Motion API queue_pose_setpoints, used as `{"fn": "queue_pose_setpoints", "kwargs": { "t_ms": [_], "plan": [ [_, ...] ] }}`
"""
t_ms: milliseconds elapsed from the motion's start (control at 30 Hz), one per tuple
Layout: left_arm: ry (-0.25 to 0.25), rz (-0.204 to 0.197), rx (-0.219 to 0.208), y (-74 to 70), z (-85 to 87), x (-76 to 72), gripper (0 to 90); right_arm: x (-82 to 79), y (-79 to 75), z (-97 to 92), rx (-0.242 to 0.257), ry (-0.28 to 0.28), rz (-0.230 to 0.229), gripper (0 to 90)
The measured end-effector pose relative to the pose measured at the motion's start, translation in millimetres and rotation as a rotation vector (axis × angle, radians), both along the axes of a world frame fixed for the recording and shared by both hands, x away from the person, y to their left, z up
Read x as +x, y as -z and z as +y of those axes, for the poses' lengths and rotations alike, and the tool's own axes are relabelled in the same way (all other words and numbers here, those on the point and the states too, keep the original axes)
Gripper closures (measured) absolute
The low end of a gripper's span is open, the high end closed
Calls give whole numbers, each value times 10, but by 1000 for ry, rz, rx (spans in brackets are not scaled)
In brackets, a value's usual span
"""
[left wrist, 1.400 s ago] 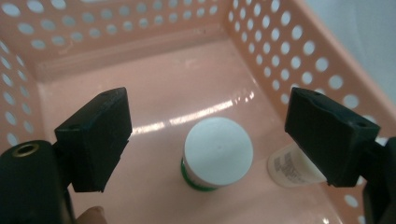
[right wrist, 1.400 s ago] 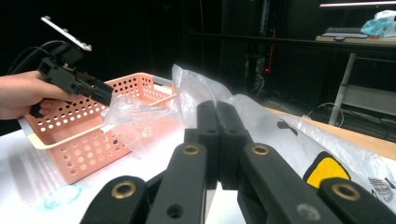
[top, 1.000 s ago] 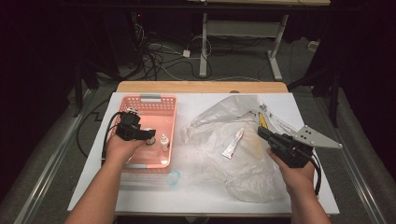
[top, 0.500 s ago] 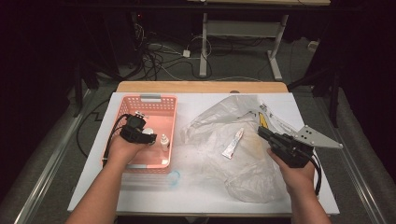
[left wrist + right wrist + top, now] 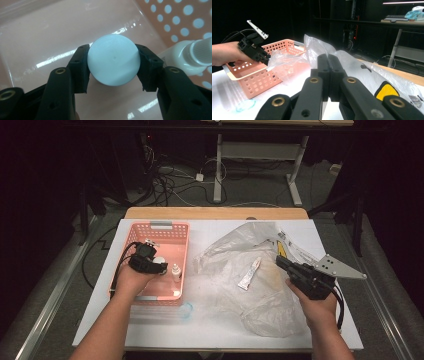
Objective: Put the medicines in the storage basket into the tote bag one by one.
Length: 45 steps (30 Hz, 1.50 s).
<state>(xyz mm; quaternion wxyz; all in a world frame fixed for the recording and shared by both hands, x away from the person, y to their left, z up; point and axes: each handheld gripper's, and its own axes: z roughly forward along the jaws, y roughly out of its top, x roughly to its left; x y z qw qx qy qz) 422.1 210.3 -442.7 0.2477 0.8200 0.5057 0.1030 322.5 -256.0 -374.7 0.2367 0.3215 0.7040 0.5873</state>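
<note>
Mid-transfer of toiletries from the clear plastic bag (image 5: 250, 280) into the pink perforated basket (image 5: 165, 231), by the look of it. Down inside the basket, at the left of the table, left gripper (image 5: 150, 265) pointing at the floor of it, jaws just drawn inward and now clamped on either side of a round white cap (image 5: 113, 60), seemingly the top of a small bottle or jar standing upright on the basket floor; body below the cap hidden, so no telling which. Just beside it to the right, a small white bottle with a ribbed cap (image 5: 192, 58), close enough to be knocked. At the right of the table, right gripper (image 5: 287, 265) resting over the crumpled bag, jaws pressed together on nothing, idle. Lying on the bag between the two hands, a white tube (image 5: 249, 273), probably next in line. At the near edge, left of the bag, a small clear round lid (image 5: 186, 310). Step in hand, as judged: either setting the capped item down or taking hold of it. Next move calls for a steady vertical path clear of the neighbouring bottle, then attention to the tube, with the bag likely to shift under a pinch.
</note>
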Motion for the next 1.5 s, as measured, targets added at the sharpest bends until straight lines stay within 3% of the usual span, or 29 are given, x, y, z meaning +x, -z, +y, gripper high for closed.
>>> {"fn": "queue_pose_setpoints", "kwargs": {
  "t_ms": [367, 467, 767, 1100, 1500],
  "plan": [
    [-21, -101, -40, -209, 87, -103, 483, -4, -4, 1, -5, -1, -1, 900],
    [-20, -126, -39, -252, 112, -167, 483, -7, -10, 3, 1, -1, 2, 900],
    [-16, -204, -94, -359, 142, -397, 483, -9, -6, 9, -1, -5, 1, 900],
    [-6, -293, -131, -343, 112, -704, 483, -13, -1, 24, 5, -5, 5, 900],
    [8, -341, -175, -252, 80, -963, 483, -9, 8, 27, -8, -11, 3, 900]
  ]
}}
